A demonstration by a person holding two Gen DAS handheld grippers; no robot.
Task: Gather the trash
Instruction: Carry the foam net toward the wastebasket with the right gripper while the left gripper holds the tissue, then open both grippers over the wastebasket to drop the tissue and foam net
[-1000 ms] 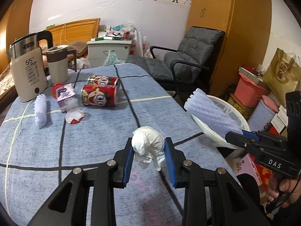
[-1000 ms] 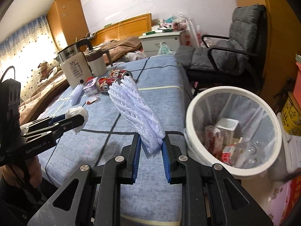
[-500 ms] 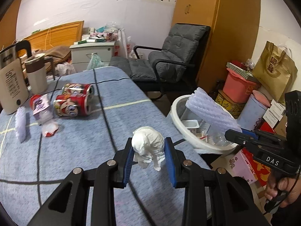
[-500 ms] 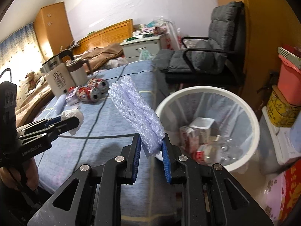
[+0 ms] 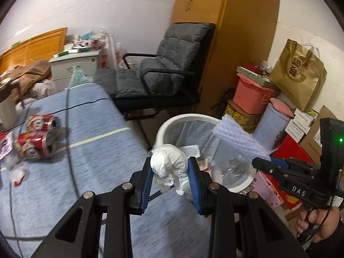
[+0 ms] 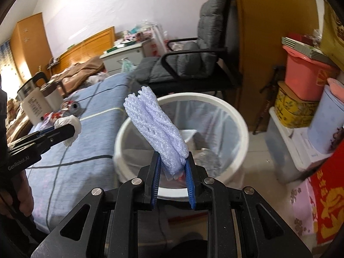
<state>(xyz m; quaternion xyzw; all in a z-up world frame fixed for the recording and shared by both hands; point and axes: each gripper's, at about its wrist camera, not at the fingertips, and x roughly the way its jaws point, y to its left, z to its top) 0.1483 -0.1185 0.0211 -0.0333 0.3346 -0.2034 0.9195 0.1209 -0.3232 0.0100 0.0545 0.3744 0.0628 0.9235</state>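
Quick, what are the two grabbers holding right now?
Left gripper: closed on a crumpled white tissue.
Right gripper: closed on a white foam net sleeve, above the trash bin.

Black hand-held gripper (image 5: 170,180) bodies, blue finger pads (image 6: 155,178), silver screws, white "DAS" and "GenRobot.AI" lettering

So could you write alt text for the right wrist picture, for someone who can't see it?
A handheld right gripper has its blue jaws shut on a roll of white foam netting, held over a white trash bin that already holds some rubbish. At left, the left gripper carries a crumpled white tissue above a blue-covered table.
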